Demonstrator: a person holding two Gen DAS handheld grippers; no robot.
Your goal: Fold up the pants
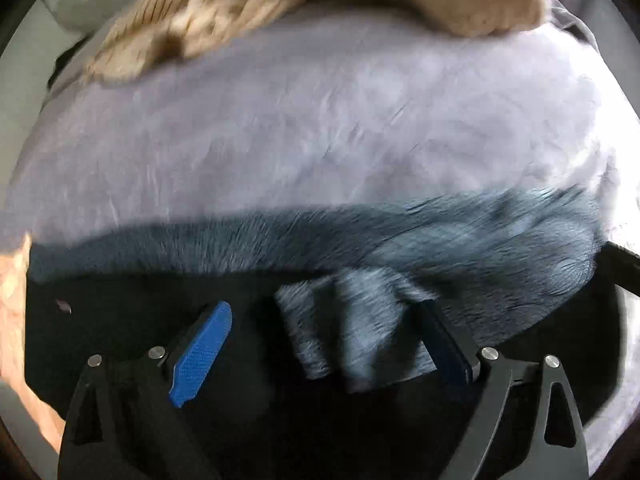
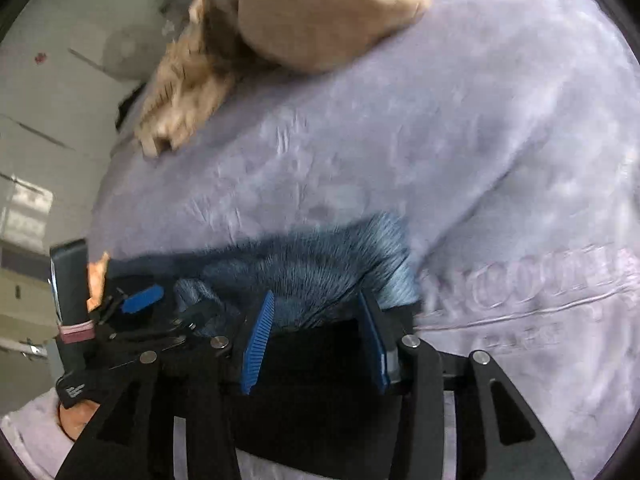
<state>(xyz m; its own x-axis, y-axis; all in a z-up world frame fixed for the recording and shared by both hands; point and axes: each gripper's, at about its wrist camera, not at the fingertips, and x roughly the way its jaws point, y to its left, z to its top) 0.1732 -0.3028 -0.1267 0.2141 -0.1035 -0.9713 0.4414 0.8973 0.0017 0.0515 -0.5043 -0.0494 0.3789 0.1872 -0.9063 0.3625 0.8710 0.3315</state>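
Note:
Blue-grey pants (image 1: 460,240) lie along the near edge of a lilac blanket (image 1: 320,120). In the left wrist view my left gripper (image 1: 324,316) is open, its blue pads wide apart, and a fold of the pants sits between them, loose. In the right wrist view my right gripper (image 2: 316,308) is also open, with the pants (image 2: 316,264) bunched just ahead of and between its pads. The left gripper (image 2: 168,300) shows at the left of that view. Both views are motion-blurred.
A heap of tan clothes (image 1: 208,12) lies at the far side of the blanket, also in the right wrist view (image 2: 288,24). A pale floor and furniture (image 2: 36,128) lie beyond the blanket's left edge. Raised lettering (image 2: 532,280) marks the blanket at right.

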